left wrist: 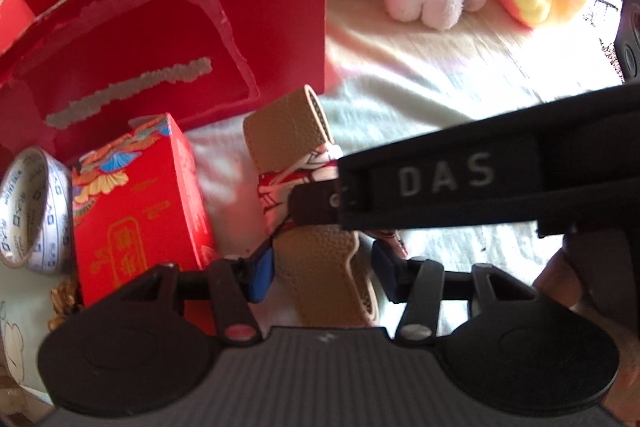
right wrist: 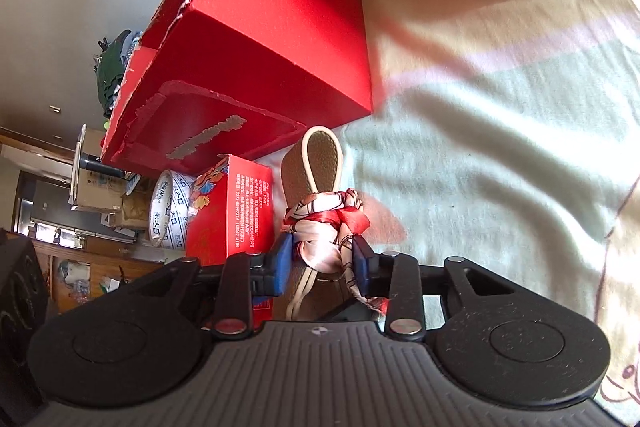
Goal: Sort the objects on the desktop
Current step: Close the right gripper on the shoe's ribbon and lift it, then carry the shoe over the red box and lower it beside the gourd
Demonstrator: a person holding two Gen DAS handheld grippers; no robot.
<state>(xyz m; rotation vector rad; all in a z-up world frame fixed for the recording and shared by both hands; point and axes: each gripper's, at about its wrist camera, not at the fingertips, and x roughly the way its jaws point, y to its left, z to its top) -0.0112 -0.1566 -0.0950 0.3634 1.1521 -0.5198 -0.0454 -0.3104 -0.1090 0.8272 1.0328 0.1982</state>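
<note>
Your right gripper (right wrist: 322,267) clamps the scarf (right wrist: 320,227) tied round the tan strap (left wrist: 288,131) | your left gripper (left wrist: 324,273) has its 2 pads spread either side of the strap's lower part, grip not clear | strap stands beside the small red box (left wrist: 136,203), in front of the big red box (right wrist: 264,27) | tape roll (left wrist: 32,211) on the small box's other side

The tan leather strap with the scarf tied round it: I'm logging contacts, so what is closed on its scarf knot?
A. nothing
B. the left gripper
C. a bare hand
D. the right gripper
D: the right gripper has its blue pads either side of the scarf tied round the tan leather strap.
</note>
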